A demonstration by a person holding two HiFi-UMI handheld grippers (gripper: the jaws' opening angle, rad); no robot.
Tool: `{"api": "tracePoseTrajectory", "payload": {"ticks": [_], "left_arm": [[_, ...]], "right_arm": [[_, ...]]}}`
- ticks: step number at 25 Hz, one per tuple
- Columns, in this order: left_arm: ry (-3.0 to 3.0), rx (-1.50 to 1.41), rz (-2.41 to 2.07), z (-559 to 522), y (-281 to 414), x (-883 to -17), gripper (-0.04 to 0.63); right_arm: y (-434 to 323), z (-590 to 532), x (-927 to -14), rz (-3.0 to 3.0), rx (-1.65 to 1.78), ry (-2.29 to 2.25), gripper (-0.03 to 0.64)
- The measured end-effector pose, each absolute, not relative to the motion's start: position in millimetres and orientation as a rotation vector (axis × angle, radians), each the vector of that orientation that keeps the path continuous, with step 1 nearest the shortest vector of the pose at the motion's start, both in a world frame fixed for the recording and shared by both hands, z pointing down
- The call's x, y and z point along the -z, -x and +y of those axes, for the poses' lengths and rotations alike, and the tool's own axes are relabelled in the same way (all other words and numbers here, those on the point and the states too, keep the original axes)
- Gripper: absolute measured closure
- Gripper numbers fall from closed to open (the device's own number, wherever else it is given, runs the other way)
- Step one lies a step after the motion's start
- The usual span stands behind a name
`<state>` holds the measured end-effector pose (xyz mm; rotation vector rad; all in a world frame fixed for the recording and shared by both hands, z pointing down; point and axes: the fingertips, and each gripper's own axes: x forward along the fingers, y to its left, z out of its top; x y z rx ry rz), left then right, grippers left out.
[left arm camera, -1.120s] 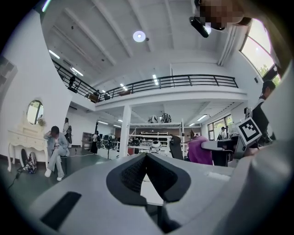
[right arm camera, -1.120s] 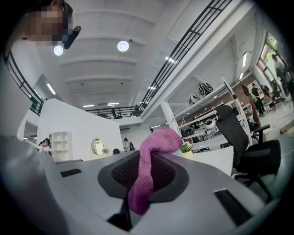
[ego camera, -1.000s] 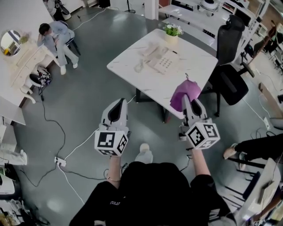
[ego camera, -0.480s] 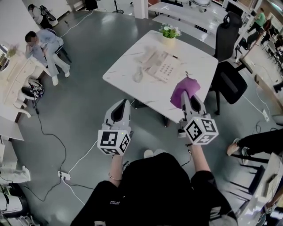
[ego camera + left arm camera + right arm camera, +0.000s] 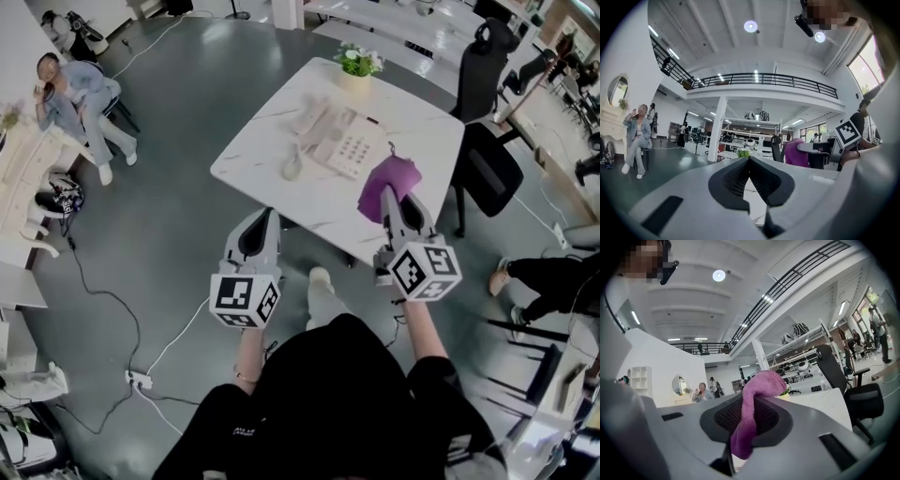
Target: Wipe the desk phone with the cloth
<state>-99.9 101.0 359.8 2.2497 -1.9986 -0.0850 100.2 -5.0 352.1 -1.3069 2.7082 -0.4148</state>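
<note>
A beige desk phone (image 5: 339, 139) lies on the white table (image 5: 281, 192), its handset (image 5: 305, 117) on the left side. My right gripper (image 5: 391, 199) is shut on a purple cloth (image 5: 388, 183), held over the table's near right edge. In the right gripper view the purple cloth (image 5: 751, 412) hangs out between the closed jaws. My left gripper (image 5: 255, 225) hovers over the floor just short of the table's front edge, jaws shut with nothing in them. The left gripper view shows its tips (image 5: 750, 160) meeting in front of the table.
A small potted plant (image 5: 355, 67) stands at the table's far edge. A small pale object (image 5: 292, 168) lies left of the phone. A black office chair (image 5: 489, 155) sits to the table's right. Cables and a power strip (image 5: 139, 378) run across the floor. A person (image 5: 80, 89) sits far left.
I have stepped closer to the table; both grippers now sit nearer its front edge. The cloth stays gripped in the right gripper.
</note>
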Motion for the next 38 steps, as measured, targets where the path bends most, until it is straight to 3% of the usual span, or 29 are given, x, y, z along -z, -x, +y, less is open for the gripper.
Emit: {"api": "tracePoseTrajectory", "payload": {"ticks": [21,38], "left_arm": [[-2.273,-0.009,-1.720,-95.3,123.2,-413.8,0.598],[-2.211,-0.087,-1.506,-178.0,121.4,-466.7,0.598]], "right_arm": [[-69.6,-188.4,-391.7,2.756,0.353,1.599,0.577],[-55.2,-279.5,-430.0,2.875,0.217,1.806,0.578]]}}
